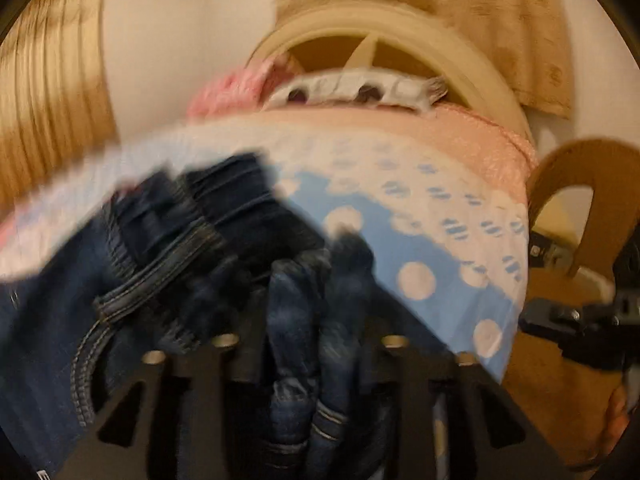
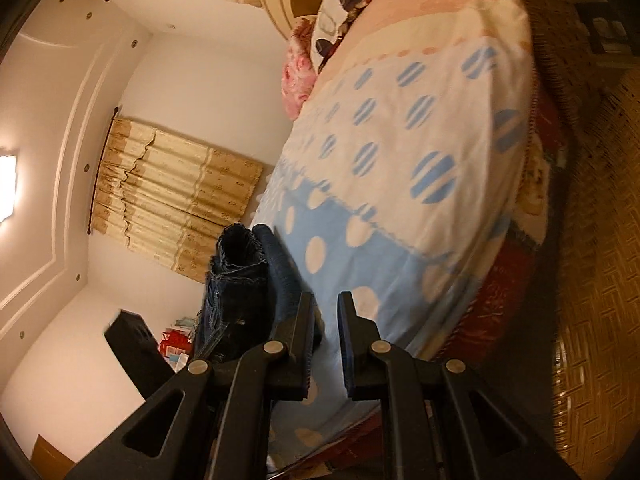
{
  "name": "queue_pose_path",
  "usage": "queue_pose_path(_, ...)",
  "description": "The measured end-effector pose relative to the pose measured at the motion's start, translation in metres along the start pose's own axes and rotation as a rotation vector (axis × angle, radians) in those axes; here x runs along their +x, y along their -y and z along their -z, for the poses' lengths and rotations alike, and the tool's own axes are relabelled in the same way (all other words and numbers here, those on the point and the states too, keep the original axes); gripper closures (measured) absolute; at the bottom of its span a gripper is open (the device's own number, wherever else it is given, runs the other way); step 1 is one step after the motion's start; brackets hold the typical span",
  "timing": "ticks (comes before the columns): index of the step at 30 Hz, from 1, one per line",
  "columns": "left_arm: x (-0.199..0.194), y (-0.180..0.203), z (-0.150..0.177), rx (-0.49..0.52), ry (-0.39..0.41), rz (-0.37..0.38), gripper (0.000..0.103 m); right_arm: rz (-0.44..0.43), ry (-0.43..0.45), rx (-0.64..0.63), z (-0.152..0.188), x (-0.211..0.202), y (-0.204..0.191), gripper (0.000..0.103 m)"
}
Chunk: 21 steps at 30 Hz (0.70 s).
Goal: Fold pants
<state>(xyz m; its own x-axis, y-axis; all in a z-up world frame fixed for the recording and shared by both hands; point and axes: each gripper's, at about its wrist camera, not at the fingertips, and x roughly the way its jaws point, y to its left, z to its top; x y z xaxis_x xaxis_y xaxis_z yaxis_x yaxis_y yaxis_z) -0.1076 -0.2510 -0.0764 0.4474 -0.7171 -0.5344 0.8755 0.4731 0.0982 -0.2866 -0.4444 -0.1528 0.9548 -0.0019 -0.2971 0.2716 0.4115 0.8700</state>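
Dark blue jeans lie bunched on the bed's dotted blue and white cover. My left gripper is shut on a thick fold of the denim, which fills the space between its fingers; the view is motion-blurred. In the right wrist view the camera is rolled sideways; the jeans hang or stand as a dark bundle just left of the fingers. My right gripper is open and empty, its left finger close beside the denim, over the bed cover.
A round cream headboard with pillows is at the bed's far end. Gold curtains hang on the wall. A woven mat floor lies beside the bed. The right gripper's black body shows at the right.
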Motion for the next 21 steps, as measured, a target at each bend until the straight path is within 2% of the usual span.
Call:
queue_pose_path(1,-0.002,0.005,-0.003,0.017,-0.007,0.033,0.031,0.006,-0.001,0.001,-0.001,0.000,0.002,0.091)
queue_pose_path(2,-0.007,0.009,-0.006,0.021,-0.013,0.083,0.027,0.012,-0.001,0.008,-0.002,0.000,0.006,0.091)
queue_pose_path(6,-0.047,0.004,-0.019,-0.014,0.073,0.194,0.025,0.011,-0.003,0.022,-0.003,-0.001,0.006,0.091)
queue_pose_path(8,-0.066,-0.014,-0.026,-0.064,0.100,0.190,0.020,0.005,-0.006,-0.036,-0.003,-0.003,-0.004,0.091)
queue_pose_path(10,-0.083,-0.041,-0.029,-0.127,0.121,0.141,0.011,-0.001,-0.004,-0.144,-0.004,-0.005,-0.026,0.091)
queue_pose_path(12,-0.105,-0.074,-0.025,-0.190,0.126,-0.006,0.007,-0.015,-0.004,-0.265,-0.002,-0.005,-0.051,0.091)
queue_pose_path(14,-0.125,-0.102,-0.017,-0.242,0.140,-0.125,0.006,-0.032,-0.025,-0.398,0.004,0.001,-0.081,0.091)
queue_pose_path(16,-0.136,-0.125,-0.006,-0.290,0.139,-0.203,0.006,-0.034,-0.056,-0.541,0.013,0.013,-0.113,0.091)
queue_pose_path(18,-0.141,-0.145,0.006,-0.348,0.133,-0.281,0.003,-0.026,-0.101,-0.744,0.032,0.037,-0.153,0.091)
queue_pose_path(19,-0.141,-0.155,0.014,-0.384,0.117,-0.318,0.003,0.000,-0.110,-0.834,0.041,0.049,-0.168,0.091)
queue_pose_path(21,-0.137,-0.167,0.033,-0.452,0.073,-0.333,0.003,0.105,-0.082,-0.958,0.053,0.073,-0.185,0.091)
